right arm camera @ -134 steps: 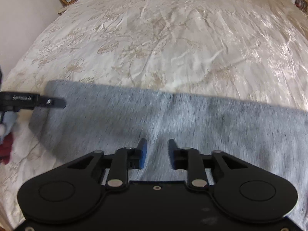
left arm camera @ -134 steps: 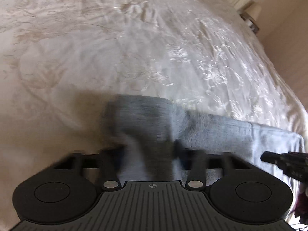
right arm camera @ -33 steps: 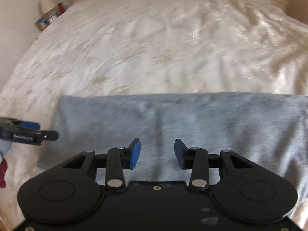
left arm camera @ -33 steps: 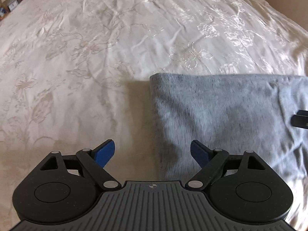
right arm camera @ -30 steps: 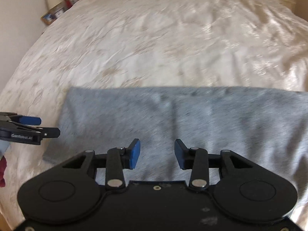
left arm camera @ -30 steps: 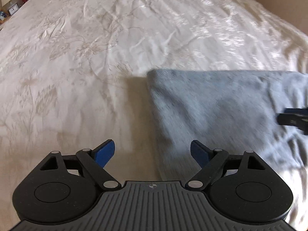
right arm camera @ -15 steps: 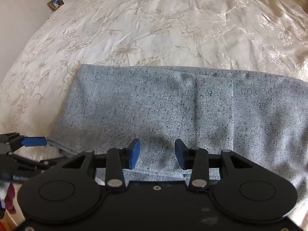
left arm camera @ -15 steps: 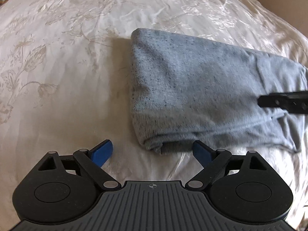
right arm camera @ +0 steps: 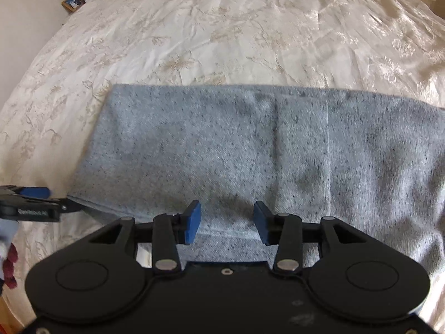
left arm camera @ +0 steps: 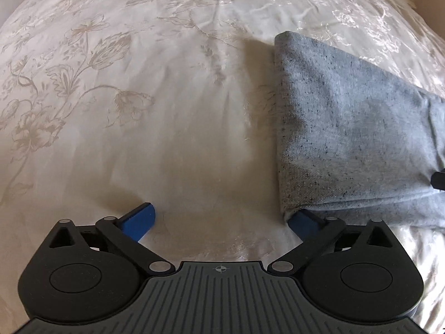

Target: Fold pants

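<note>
The grey speckled pants point(right arm camera: 244, 150) lie folded in a long band on the cream bedspread point(right arm camera: 222, 27); they also show at the right of the left wrist view point(left arm camera: 347, 144). My left gripper point(left arm camera: 222, 221) is wide open and low on the bedspread, its right pad under the near left corner of the pants. It shows at the left edge of the right wrist view point(right arm camera: 41, 199). My right gripper point(right arm camera: 224, 221) is open and empty over the near edge of the pants, at their middle.
A nightstand with a picture frame point(right arm camera: 73, 1) and small items stands at the far left of the bed. The bed's far right edge meets a wall point(left arm camera: 434, 2). Bare bedspread stretches beyond and left of the pants.
My left gripper has let go of the pants, opened wide, and come down at their near left corner. My right gripper has opened a little and dropped lower over the near edge.
</note>
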Demonstrator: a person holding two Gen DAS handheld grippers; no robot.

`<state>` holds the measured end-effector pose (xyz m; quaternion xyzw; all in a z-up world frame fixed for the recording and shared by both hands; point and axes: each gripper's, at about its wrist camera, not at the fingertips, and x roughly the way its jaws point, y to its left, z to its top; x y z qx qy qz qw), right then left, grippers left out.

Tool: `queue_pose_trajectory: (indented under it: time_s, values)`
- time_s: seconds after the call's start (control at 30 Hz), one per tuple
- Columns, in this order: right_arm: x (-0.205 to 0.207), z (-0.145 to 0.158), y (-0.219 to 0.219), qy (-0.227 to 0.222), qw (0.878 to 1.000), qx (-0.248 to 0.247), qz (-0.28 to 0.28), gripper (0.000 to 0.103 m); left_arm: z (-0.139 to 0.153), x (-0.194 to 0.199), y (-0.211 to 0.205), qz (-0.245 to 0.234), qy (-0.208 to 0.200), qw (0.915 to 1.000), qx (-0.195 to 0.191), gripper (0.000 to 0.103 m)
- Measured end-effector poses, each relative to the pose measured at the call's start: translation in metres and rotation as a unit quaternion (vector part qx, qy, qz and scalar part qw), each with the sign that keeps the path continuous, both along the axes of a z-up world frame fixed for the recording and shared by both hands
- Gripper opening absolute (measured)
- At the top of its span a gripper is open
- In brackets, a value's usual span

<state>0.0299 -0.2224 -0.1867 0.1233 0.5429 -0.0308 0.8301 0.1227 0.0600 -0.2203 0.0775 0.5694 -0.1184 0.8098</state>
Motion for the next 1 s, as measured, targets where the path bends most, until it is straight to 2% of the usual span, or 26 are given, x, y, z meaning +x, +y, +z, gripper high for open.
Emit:
queue_pose_trajectory:
  time_s: [0.17, 0.23, 0.3, 0.37, 0.43, 0.53, 0.63, 0.77, 0.83, 0.87, 0.93, 1.0]
  values:
    - [-0.003, -0.003, -0.001, 0.007, 1.0, -0.005, -0.011, 0.044, -0.001, -0.007, 0.006, 0.003, -0.004, 1.0, 0.005, 0.103]
    - [-0.003, -0.003, -0.002, 0.007, 1.0, -0.006, -0.017, 0.044, -0.001, -0.012, 0.016, 0.015, -0.007, 0.9994, 0.032, 0.102]
    - [-0.003, -0.001, -0.001, 0.008, 1.0, -0.009, -0.021, 0.044, 0.004, -0.014, 0.029, 0.032, -0.005, 0.9988, 0.036, 0.102]
    - [-0.003, 0.005, 0.0, 0.0, 1.0, -0.01, -0.027, 0.044, 0.016, -0.015, 0.041, 0.045, -0.015, 0.9985, 0.028, 0.102]
    - [-0.001, 0.015, 0.003, -0.025, 0.999, -0.012, -0.026, 0.044, 0.033, -0.013, 0.041, 0.037, -0.037, 0.9985, 0.016, 0.102]
    - [0.01, 0.026, 0.008, -0.052, 0.998, -0.018, -0.021, 0.046, 0.056, -0.001, 0.024, 0.018, -0.063, 0.9973, -0.032, 0.102]
    - [0.028, 0.024, 0.009, -0.052, 0.998, -0.019, -0.018, 0.047, 0.061, 0.013, -0.007, -0.016, -0.068, 0.9957, -0.061, 0.102]
    - [0.04, 0.004, 0.007, -0.019, 0.999, -0.026, -0.021, 0.047, 0.038, 0.018, -0.041, -0.066, -0.041, 0.996, -0.043, 0.102]
    - [0.037, -0.011, 0.004, 0.015, 0.999, -0.023, -0.026, 0.047, 0.012, 0.018, -0.046, -0.083, 0.022, 0.9963, -0.01, 0.103]
    - [0.034, -0.017, 0.002, 0.028, 0.999, -0.017, -0.027, 0.047, 0.003, 0.017, -0.044, -0.08, 0.048, 0.9956, -0.012, 0.103]
    - [0.029, -0.018, -0.001, 0.028, 0.999, -0.009, -0.019, 0.047, 0.01, 0.016, -0.035, -0.063, 0.049, 0.9965, -0.027, 0.102]
    - [0.029, -0.011, -0.003, 0.025, 1.0, -0.006, -0.013, 0.047, 0.025, 0.016, -0.036, -0.07, 0.025, 0.9971, -0.014, 0.102]
